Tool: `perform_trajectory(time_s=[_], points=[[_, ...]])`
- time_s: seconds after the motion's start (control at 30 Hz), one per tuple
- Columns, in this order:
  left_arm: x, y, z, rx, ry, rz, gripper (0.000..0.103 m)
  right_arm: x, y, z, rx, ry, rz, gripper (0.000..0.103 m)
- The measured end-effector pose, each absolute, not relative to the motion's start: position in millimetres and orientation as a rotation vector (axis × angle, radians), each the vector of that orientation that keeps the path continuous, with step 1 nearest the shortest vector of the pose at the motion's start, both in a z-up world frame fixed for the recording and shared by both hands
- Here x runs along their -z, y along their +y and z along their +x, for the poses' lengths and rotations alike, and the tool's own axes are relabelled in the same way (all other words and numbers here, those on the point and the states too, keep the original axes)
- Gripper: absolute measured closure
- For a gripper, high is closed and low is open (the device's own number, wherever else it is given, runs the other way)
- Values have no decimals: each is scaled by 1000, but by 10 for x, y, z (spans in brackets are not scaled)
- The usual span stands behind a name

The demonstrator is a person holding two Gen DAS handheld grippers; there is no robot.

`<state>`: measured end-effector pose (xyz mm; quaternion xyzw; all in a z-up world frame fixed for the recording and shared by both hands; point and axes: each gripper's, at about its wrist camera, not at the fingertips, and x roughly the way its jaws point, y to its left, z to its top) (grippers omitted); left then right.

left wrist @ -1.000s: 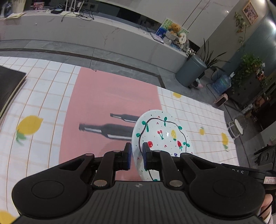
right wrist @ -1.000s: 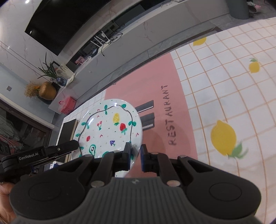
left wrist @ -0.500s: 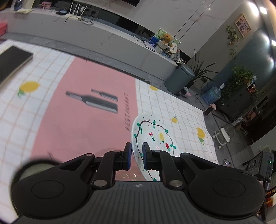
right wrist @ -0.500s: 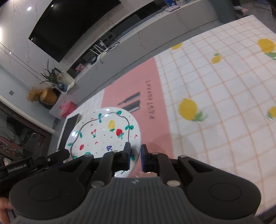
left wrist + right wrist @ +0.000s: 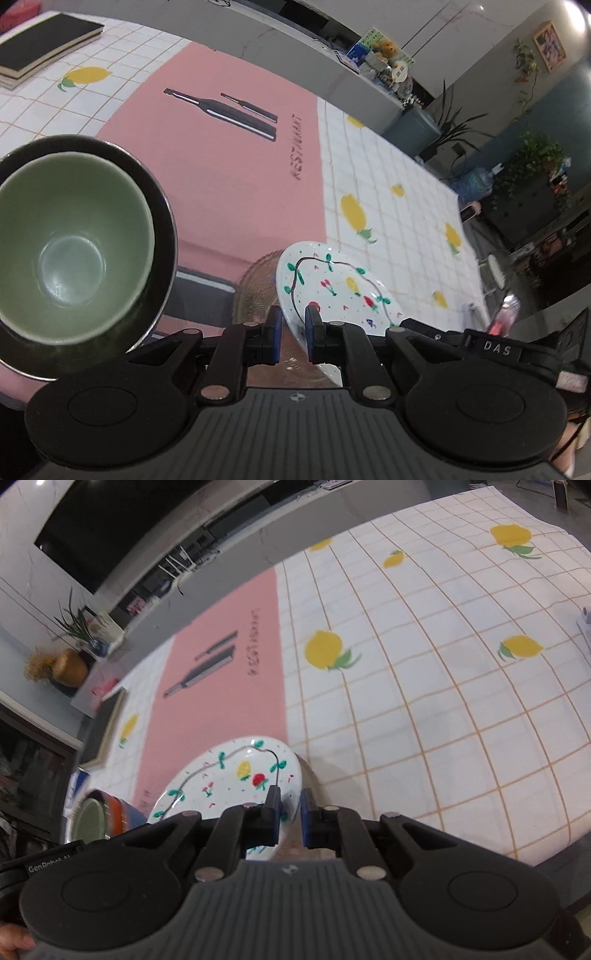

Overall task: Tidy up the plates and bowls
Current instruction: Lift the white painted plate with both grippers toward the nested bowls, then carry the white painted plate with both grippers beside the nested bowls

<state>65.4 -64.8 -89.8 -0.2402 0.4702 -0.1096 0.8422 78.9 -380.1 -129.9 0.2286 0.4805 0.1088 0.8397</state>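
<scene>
With both tongs, left point(image 5: 291, 334) and right point(image 5: 289, 818), clamped on the plate point(image 5: 332, 284), I have carried it from mid-tabletop point(image 5: 229, 155) to just above a glass dish point(image 5: 255, 291) beside the green bowl point(image 5: 70, 243), nearly ready to stack.

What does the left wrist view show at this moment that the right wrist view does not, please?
Only the left wrist view shows inside the green bowl nested in a dark bowl, the glass plate under the painted plate, and a black book.

Only the right wrist view shows the orange-striped outside of a bowl at the lower left.

Both show the painted plate, gripped at opposite rims by the left gripper and right gripper, and the pink mat.
</scene>
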Motion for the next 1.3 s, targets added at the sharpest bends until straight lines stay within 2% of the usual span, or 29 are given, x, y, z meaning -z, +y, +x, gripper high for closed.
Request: perform_trajectory(time_s=[0.77,1.3], points=[[1115,-938,592,129,1015,-263,87,1432,-3576,821,-226,1022,306,95],[1121,-977,596,126,1023,-231,88,1426,-3545,776,-212,1011,277,93]])
